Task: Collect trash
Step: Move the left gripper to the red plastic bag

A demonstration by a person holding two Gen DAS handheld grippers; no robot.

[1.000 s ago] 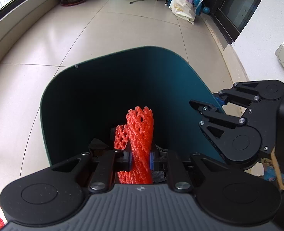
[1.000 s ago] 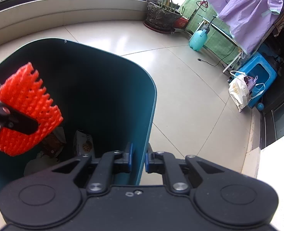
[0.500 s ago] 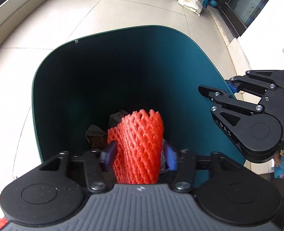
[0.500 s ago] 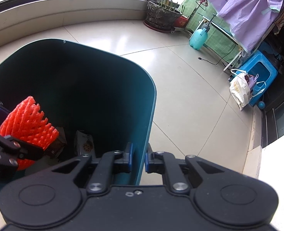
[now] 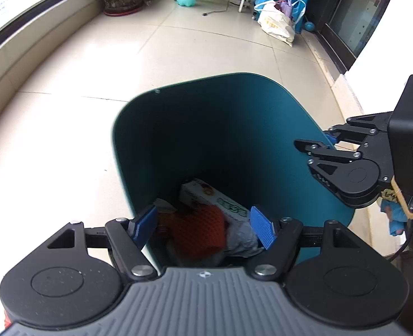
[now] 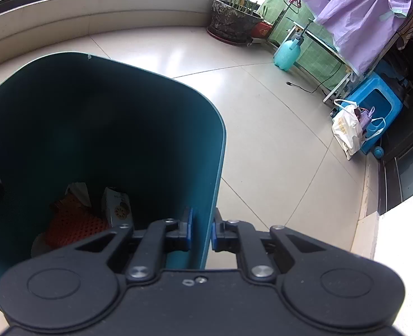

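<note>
The left claw point(image 5: 203, 231) hung wide apart and empty over the tall teal plastic bin point(image 5: 206, 106), the orange foam fruit net point(image 5: 200, 233) lying below it among a printed carton point(image 5: 214, 200) and crumpled wrappers. The right claw point(image 6: 201, 231) was clamped on the bin's rim. Light, soft and springy, the net looked easiest pinched mid-body. A white shopping bag point(image 6: 346, 128) and blue stool point(image 6: 377, 98) stood well beyond.

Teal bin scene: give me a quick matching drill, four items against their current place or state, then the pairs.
1. red foam net
2. left gripper
3. right gripper
4. white bag

A. shut on the bin wall
B. on the floor by the blue stool
C. open, above the teal bin
D. lying inside the bin

1-D, 2-C, 3-A, 4-B
</note>
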